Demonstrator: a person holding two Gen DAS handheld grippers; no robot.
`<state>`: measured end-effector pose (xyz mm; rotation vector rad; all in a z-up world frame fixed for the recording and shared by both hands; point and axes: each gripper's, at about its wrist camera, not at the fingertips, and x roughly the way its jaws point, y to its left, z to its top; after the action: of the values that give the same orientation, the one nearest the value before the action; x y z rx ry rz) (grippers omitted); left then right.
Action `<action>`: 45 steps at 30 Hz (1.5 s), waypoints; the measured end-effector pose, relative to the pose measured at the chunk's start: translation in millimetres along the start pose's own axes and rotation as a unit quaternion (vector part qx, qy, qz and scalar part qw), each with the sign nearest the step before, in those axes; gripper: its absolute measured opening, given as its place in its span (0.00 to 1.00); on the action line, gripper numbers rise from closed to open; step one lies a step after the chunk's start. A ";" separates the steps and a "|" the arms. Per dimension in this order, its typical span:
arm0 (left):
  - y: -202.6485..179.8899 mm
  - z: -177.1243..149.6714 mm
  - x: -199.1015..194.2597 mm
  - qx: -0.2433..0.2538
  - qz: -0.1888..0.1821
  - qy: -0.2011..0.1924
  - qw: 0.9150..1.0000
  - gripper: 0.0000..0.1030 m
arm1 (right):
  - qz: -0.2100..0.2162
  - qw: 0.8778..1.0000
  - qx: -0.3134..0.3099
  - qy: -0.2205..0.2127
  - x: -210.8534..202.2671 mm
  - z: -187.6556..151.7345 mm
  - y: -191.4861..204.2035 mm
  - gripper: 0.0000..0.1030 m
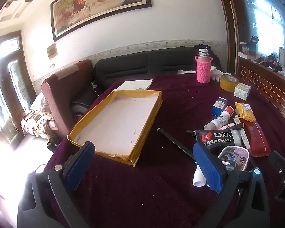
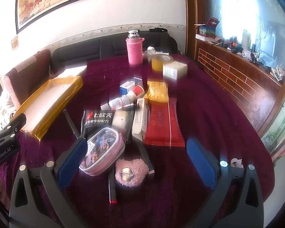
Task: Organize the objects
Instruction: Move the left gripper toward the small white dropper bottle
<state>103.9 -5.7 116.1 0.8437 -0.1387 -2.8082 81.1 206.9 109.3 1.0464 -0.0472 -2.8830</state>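
A shallow yellow-taped cardboard tray (image 1: 153,106) lies empty on the maroon table, also in the right wrist view (image 2: 66,80). My left gripper (image 1: 144,168) is open and empty, hovering in front of the tray. A pile of small items lies to its right: a black pouch (image 2: 96,116), a pink cartoon pencil case (image 2: 102,148), a red packet (image 2: 161,123), a yellow packet (image 2: 157,92), a white spray bottle (image 2: 127,97), a blue box (image 2: 130,85) and a fluffy pink badge (image 2: 132,172). My right gripper (image 2: 136,163) is open and empty above the badge and pencil case.
A pink-sleeved flask (image 2: 134,50), a roll of yellow tape (image 2: 159,61) and a white box (image 2: 174,69) stand at the far side. A black rod (image 1: 174,142) lies between tray and pile. A pen (image 2: 112,188) lies near me. Sofas stand behind the table.
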 end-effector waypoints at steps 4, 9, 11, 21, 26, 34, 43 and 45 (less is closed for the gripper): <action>-2.5 -2.5 1.2 0.001 -0.001 0.009 1.000 0.99 | -0.005 1.000 -0.008 -0.002 0.0 0.0 5.8 1.00; -1.6 -8.4 5.5 -0.004 -0.008 0.021 1.000 0.99 | -0.009 1.000 -0.017 0.002 3.3 -0.1 13.8 1.00; -1.9 -10.2 6.4 -0.005 -0.009 0.024 1.000 0.99 | -0.010 1.000 -0.021 0.007 5.8 -1.8 16.4 1.00; -6.2 -15.2 11.4 -0.004 -0.025 0.041 0.999 0.99 | -0.013 1.000 -0.017 0.017 12.5 -4.0 17.5 1.00; -9.4 -18.2 15.7 -0.006 -0.028 0.050 0.998 0.99 | -0.015 0.999 -0.019 0.021 15.0 -4.0 17.7 1.00; -14.2 -23.4 24.6 -0.003 -0.028 0.066 0.997 0.99 | -0.024 0.999 -0.025 0.029 22.1 -7.3 19.6 1.00; -24.0 -23.5 33.9 0.010 -0.038 0.082 0.996 0.99 | -0.039 0.999 -0.014 0.035 32.3 -4.1 6.5 1.00; -28.6 -23.1 35.4 0.016 -0.038 0.084 0.996 0.99 | -0.041 0.998 -0.009 0.039 36.2 -2.1 0.6 1.00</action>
<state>83.0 13.6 73.7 1.1109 -0.1292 -2.7952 54.8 203.4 84.6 1.1827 0.0272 -2.9049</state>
